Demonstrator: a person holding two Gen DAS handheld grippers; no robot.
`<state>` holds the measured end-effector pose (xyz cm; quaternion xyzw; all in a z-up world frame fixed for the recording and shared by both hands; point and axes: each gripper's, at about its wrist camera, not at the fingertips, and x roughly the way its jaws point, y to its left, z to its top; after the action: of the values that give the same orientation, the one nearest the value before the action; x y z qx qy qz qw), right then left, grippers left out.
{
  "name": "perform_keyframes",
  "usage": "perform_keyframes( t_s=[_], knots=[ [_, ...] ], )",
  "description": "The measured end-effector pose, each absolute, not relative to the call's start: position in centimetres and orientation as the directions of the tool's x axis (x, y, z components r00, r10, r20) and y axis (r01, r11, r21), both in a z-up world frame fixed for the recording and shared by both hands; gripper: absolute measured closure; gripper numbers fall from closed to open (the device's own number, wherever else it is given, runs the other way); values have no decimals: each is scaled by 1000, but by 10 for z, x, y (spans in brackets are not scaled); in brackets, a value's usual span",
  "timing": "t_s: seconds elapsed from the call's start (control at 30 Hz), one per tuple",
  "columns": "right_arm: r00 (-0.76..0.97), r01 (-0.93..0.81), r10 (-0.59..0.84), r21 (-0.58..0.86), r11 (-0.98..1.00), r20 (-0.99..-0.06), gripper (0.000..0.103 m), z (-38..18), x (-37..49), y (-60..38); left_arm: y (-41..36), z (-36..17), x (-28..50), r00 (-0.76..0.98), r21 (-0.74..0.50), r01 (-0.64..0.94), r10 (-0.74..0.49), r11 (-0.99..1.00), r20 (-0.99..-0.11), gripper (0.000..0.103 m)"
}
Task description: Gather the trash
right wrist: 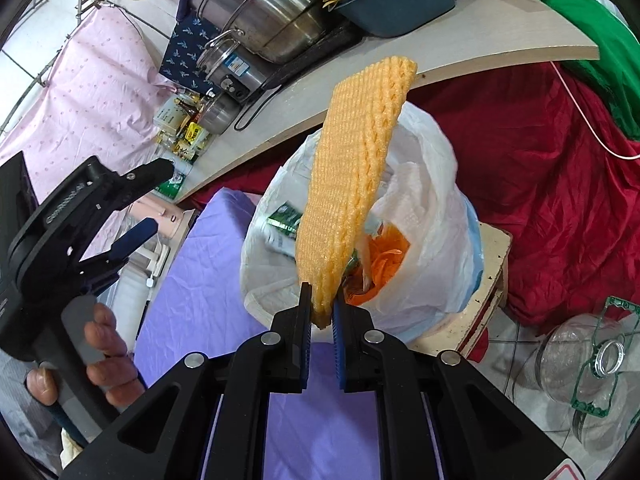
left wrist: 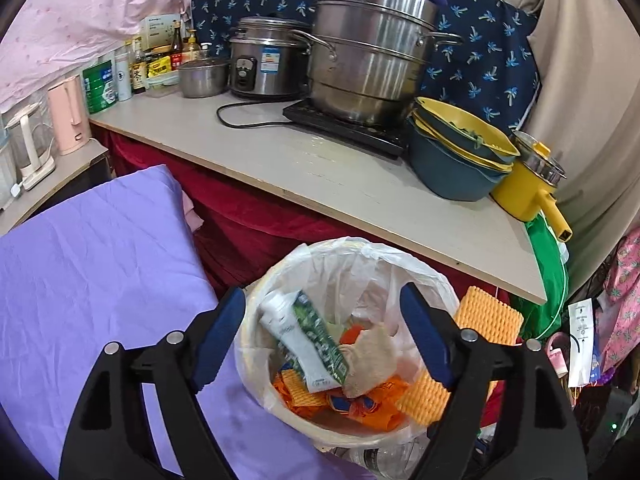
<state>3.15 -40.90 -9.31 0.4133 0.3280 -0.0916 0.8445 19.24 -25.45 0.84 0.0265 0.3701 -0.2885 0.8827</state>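
Observation:
A round bin with a white plastic liner [left wrist: 384, 264] stands below the counter and holds a green-and-white carton [left wrist: 316, 340], orange wrappers and crumpled paper. My left gripper [left wrist: 324, 332] is open and empty just above the bin's mouth. My right gripper [right wrist: 322, 312] is shut on the lower end of an orange foam net sleeve [right wrist: 352, 184], which stands up over the lined bin [right wrist: 432, 208]. The sleeve shows in the left wrist view [left wrist: 484, 316] at the bin's right rim. The left gripper [right wrist: 148, 204] appears at the left of the right wrist view, held by a hand.
A beige counter [left wrist: 320, 172] carries steel pots, a rice cooker, stacked bowls [left wrist: 456, 156] and a yellow pot. A purple sheet [left wrist: 88, 264] lies left of the bin. Red cloth hangs under the counter. Empty clear plastic bottles [right wrist: 580, 364] lie on the tiled floor at right.

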Motion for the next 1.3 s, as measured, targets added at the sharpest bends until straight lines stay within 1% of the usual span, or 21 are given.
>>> perform_keyframes(
  t_s=[0.1, 0.17, 0.23, 0.3, 0.33, 0.37, 0.57, 0.77, 1.07, 1.3],
  knots=[
    [764, 409, 135, 634, 656, -631, 93, -93, 49, -404, -245, 9, 193, 576, -159, 512, -474, 844, -666, 24],
    [758, 397, 145, 626, 671, -636, 92, -93, 61, -401, -239, 9, 192, 582, -156, 502, -465, 851, -667, 21],
    [751, 390, 150, 616, 685, -643, 88, -94, 72, -397, -232, 7, 191, 590, -144, 492, -450, 859, -670, 20],
    [742, 408, 123, 589, 697, -659, 78, -95, 80, -393, -227, 6, 189, 599, -128, 487, -437, 864, -670, 20],
    [741, 417, 112, 585, 696, -662, 64, -96, 81, -392, -225, 4, 188, 600, -121, 486, -432, 865, -673, 20],
    [745, 424, 107, 591, 686, -659, 59, -97, 80, -391, -222, 3, 187, 600, -117, 486, -428, 866, -676, 20],
    [742, 426, 116, 598, 680, -661, 59, -98, 66, -385, -210, -2, 180, 592, -121, 477, -420, 870, -688, 20],
    [752, 432, 79, 580, 690, -654, 59, -84, 49, -383, -204, -1, 163, 595, -110, 476, -412, 873, -690, 20],
    [758, 424, -15, 475, 771, -652, 57, -53, 26, -368, -190, 8, 137, 631, -65, 466, -382, 883, -676, 20],
    [763, 398, -28, 436, 807, -646, 56, -38, 12, -353, -174, 16, 116, 657, -37, 448, -357, 893, -664, 20]
  ],
)
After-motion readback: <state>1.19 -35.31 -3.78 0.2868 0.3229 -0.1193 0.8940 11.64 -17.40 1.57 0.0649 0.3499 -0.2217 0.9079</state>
